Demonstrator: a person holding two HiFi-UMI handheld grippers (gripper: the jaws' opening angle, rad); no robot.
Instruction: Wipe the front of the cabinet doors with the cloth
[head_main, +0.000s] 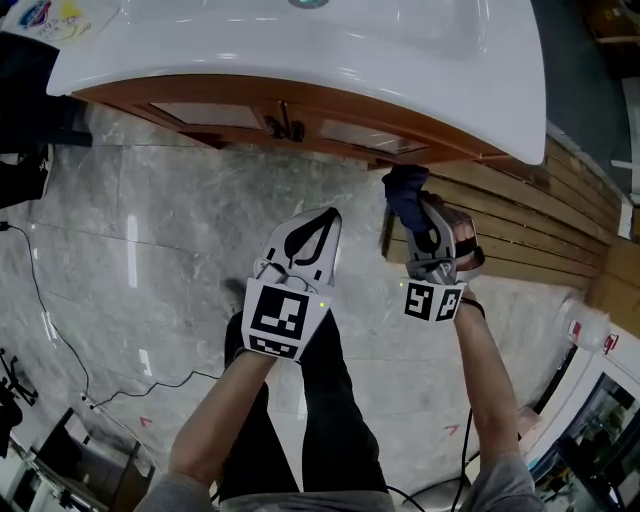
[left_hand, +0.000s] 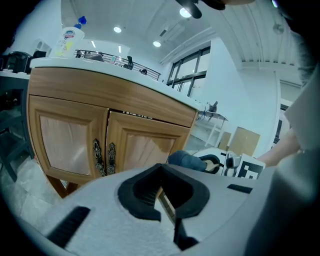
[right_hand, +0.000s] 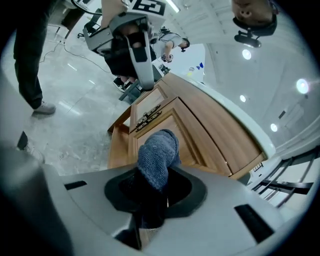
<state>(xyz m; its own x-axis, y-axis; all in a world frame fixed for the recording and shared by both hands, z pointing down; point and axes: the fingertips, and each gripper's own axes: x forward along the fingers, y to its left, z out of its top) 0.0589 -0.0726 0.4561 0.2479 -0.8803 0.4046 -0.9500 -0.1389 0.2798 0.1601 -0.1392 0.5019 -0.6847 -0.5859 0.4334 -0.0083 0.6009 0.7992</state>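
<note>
The right hand-held gripper (right_hand: 152, 196) pinches a blue cloth (right_hand: 158, 152) at the right one of the cabinet doors (left_hand: 134, 146), below the white surface's (head_main: 300, 55) front edge; whether they touch is unclear. The left hand-held gripper (left_hand: 162, 189) hangs beside it, jaws pressed together, empty.

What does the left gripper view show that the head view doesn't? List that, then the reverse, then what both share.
Only the left gripper view: the windows and ceiling lights beyond the cabinet, with its door panels seen face-on.
Only the head view: the black cable on the floor, the wooden slat wall, and the marker cube on the left gripper.
Both: the wooden cabinet, its paired door handles, and the right gripper shut on the blue cloth.
</note>
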